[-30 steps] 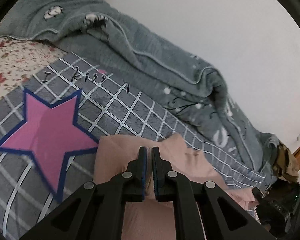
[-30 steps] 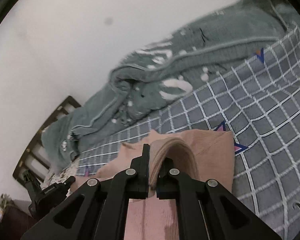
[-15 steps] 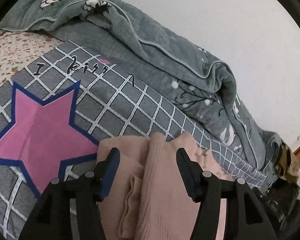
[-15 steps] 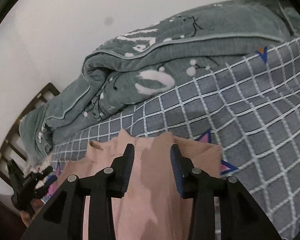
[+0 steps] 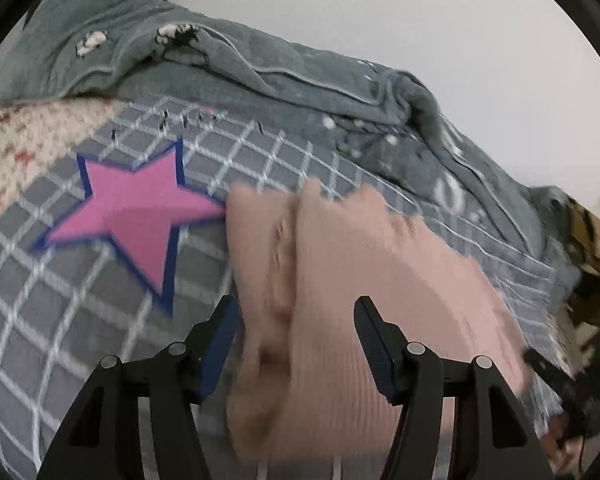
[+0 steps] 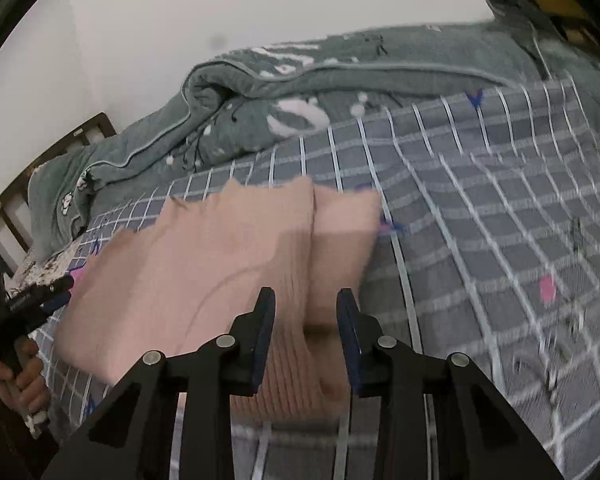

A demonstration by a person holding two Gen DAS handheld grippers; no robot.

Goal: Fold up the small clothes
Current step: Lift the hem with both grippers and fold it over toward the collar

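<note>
A folded pink garment (image 5: 340, 300) lies on the checked bedsheet (image 5: 80, 320) directly ahead of both grippers. The left gripper (image 5: 296, 320) and right gripper (image 6: 306, 312) are released, jaws just parted, straddling its near edge, angled downward. A rumpled grey blanket (image 6: 300, 92) borders the far side; open sheet lies right of the right gripper.

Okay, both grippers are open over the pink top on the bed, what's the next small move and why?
Probably draw both grippers back clear of the pink garment. The left gripper and right gripper have just released it; it lies folded on the checked sheet, so check the fold.
</note>
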